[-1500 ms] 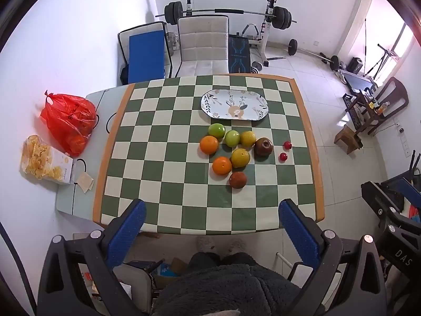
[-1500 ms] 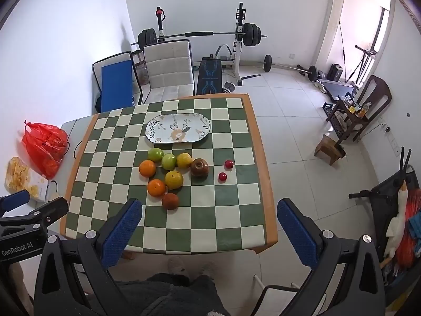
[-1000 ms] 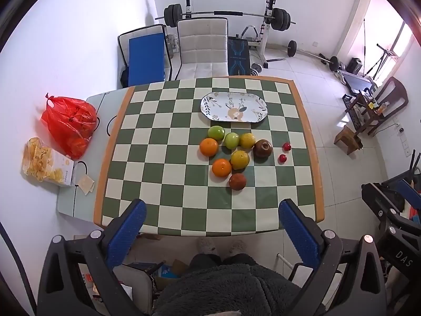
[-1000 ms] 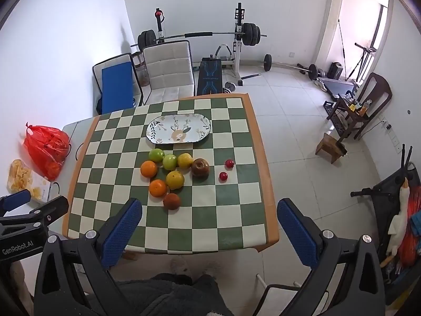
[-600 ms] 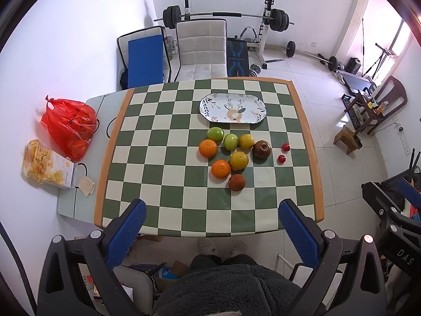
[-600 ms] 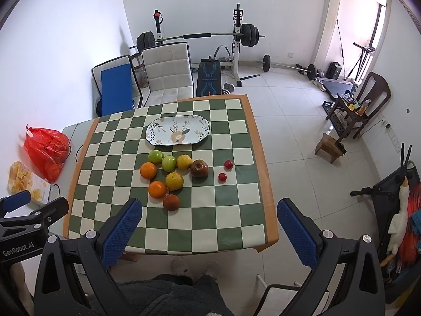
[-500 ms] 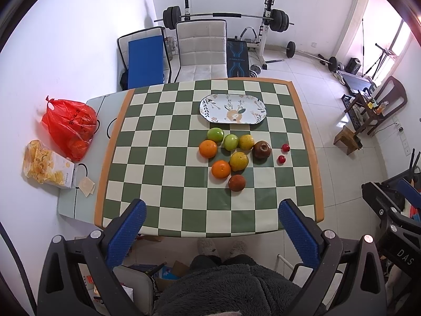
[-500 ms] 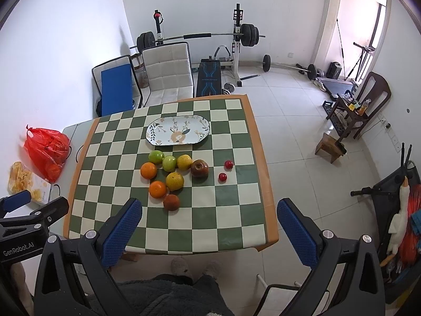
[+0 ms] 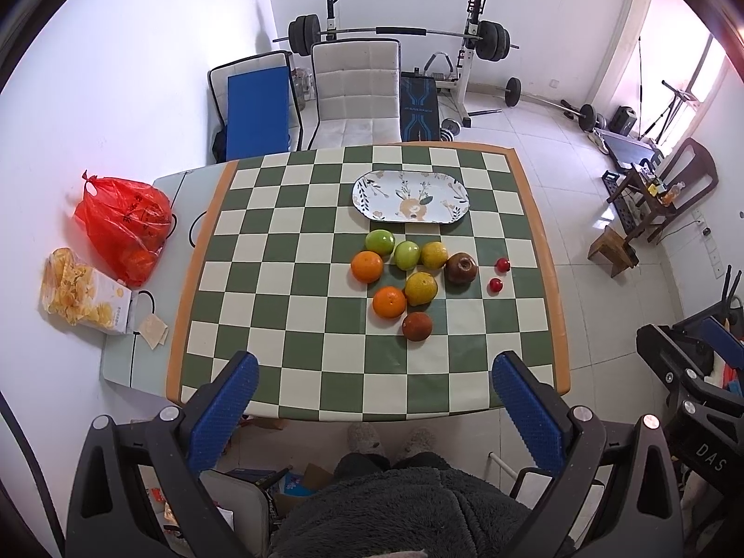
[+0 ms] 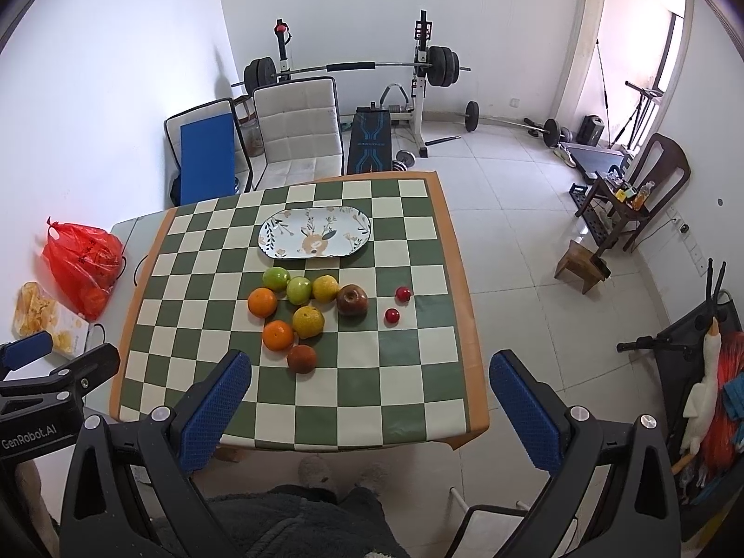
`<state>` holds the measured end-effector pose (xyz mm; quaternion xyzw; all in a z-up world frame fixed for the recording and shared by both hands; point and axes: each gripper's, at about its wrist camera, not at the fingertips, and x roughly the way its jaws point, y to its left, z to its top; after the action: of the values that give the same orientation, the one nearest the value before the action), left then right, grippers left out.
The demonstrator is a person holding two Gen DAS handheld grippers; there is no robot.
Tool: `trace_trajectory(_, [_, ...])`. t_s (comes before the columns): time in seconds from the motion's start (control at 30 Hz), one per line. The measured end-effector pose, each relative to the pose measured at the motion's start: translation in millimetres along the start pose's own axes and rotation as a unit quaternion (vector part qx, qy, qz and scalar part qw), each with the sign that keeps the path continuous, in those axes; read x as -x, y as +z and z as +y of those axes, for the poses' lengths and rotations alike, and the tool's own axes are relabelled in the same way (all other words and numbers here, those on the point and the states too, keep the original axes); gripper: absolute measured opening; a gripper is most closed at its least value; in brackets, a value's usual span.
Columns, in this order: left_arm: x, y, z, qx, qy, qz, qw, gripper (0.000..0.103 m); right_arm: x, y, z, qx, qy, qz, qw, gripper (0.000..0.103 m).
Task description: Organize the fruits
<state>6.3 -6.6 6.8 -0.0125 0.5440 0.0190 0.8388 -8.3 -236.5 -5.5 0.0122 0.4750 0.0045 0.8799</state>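
Both grippers, the left gripper point(image 9: 374, 400) and the right gripper point(image 10: 369, 397), are held high above the checkered table point(image 9: 297, 325), fingers spread wide and empty. The fruits point(image 9: 421, 287) lie clustered just near of the empty oval plate point(image 9: 411, 197). The nearest brown fruit point(image 9: 417, 326) is best approached first, from above. Only the right wrist view shows the left gripper's body.

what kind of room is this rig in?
Probably a spare room at home, used as both gym and dining spot: a barbell rack and bench stand against the back wall, with a checkered table and white chair in front.
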Motion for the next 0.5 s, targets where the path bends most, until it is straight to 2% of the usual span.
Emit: trace_trajectory(0.5, [-2, 14, -11, 0.0, -0.002, 0.0, 1.0, 0.103, 8, 5, -1, 0.0, -0.001, -0.004, 1.0, 0.103])
